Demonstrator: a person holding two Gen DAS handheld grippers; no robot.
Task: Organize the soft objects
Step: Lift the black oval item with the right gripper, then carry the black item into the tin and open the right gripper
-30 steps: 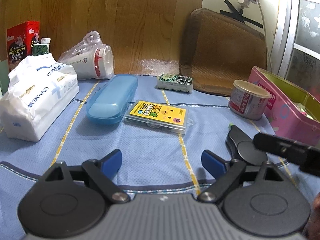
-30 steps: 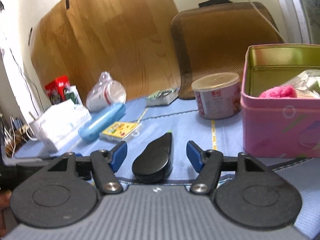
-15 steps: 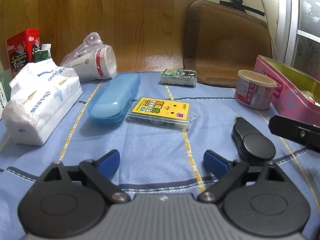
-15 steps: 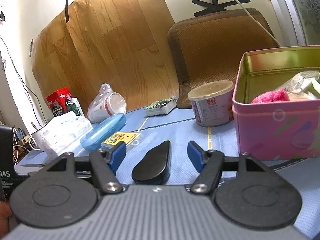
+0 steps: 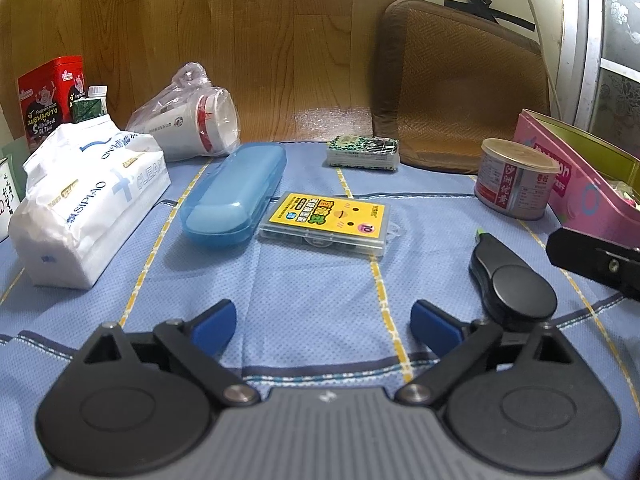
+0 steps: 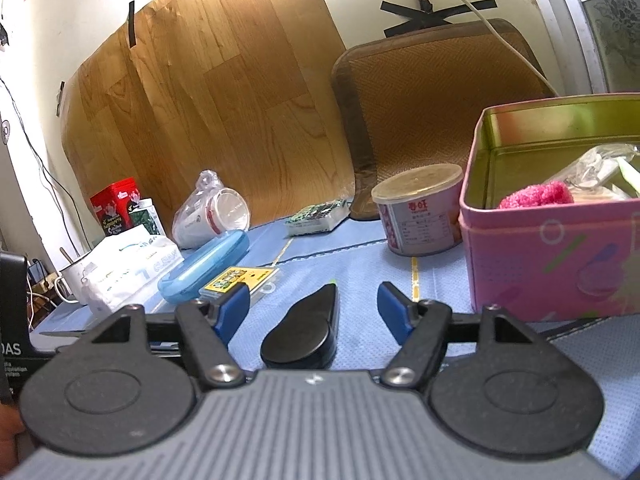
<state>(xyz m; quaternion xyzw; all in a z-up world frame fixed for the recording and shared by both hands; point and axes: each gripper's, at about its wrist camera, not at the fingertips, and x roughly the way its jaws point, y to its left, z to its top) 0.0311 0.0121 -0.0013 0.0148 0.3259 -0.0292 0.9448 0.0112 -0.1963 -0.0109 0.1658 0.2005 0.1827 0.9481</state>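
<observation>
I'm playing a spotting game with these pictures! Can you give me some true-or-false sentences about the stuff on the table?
1. The pink tin has something fluffy and pink inside. True.
2. The blue case stands upright. False: it lies flat on the cloth.
3. The right tongs squeeze the black gadget. False: it sits between them, untouched.
4. The cup in the plastic bag lies on its side. True.
5. The left tongs hold the tissue pack. False: they hold nothing.

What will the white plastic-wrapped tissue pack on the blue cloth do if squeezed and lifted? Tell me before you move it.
The white plastic-wrapped tissue pack looks soft: its top is already rumpled, so it would probably dent under the pads. Its glossy wrap may be slippery. It seems bulky but likely light, and it lies flat on the blue cloth, so rolling is unlikely.
</observation>
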